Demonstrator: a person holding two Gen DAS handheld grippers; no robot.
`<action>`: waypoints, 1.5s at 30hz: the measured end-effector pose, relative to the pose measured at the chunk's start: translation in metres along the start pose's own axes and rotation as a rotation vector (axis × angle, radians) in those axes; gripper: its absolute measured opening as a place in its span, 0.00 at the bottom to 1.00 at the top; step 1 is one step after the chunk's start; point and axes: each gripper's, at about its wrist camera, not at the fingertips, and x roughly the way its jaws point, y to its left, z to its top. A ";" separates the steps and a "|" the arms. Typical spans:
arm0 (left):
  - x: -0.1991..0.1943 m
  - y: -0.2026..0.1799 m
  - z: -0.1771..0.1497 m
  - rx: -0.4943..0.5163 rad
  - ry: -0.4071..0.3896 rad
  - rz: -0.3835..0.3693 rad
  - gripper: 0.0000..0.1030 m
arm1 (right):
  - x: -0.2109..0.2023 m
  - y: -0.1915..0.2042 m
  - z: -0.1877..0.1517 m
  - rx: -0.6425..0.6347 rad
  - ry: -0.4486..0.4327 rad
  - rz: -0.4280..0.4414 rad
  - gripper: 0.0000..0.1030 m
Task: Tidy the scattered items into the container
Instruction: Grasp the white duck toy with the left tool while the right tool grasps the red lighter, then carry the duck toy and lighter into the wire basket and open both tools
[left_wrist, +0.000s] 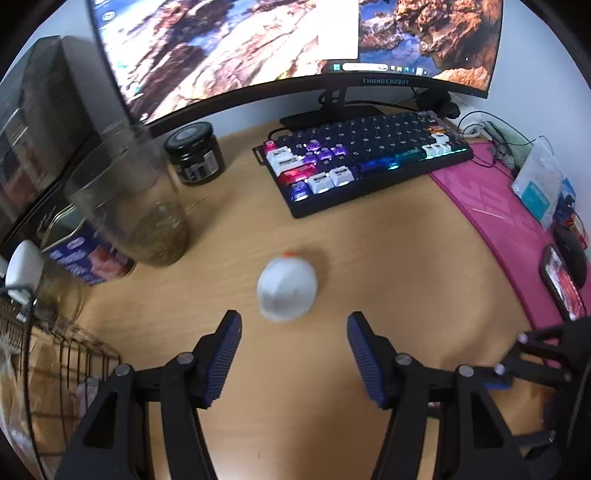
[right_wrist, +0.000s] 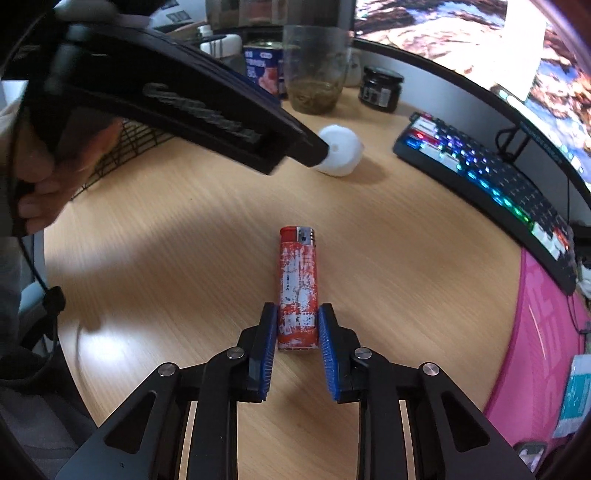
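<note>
We see the right gripper pointing steeply down at the light wood-grain desk, its blue ribbed pads drawn narrow against the two long sides of a red and white plastic lighter. The lighter lies flat on the desk, its base between the pads and its red cap and metal top pointing straight ahead of the gripper. We see the left gripper with its jaws standing wide and nothing between them; its blue ribbed pads flank bare desk. Just ahead of its fingertips, and not touching them, rests a small white rounded plastic container with an orange tip, blurred in this view. From the right wrist view, this white container sits well ahead of the right gripper and to the left, partly covered by the black body of the left gripper, which a hand holds at the far left. A black wire mesh basket lies to the left of the left gripper, at the desk edge. Further ahead and left stand a clear glass tumbler, a blue printed tin can and a dark glass jar with a black lid. A backlit mechanical keyboard lies ahead and right, below a curved monitor, with a pink desk mat at far right.
</note>
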 end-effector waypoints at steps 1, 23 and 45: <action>0.005 -0.002 0.003 0.002 0.002 0.002 0.64 | -0.001 -0.002 -0.002 0.006 0.001 0.001 0.24; 0.052 -0.002 0.015 -0.048 0.071 -0.083 0.37 | -0.010 -0.029 -0.015 0.066 0.012 -0.030 0.24; -0.004 0.010 0.017 -0.086 -0.054 -0.115 0.37 | -0.033 -0.036 -0.004 0.096 -0.047 -0.061 0.24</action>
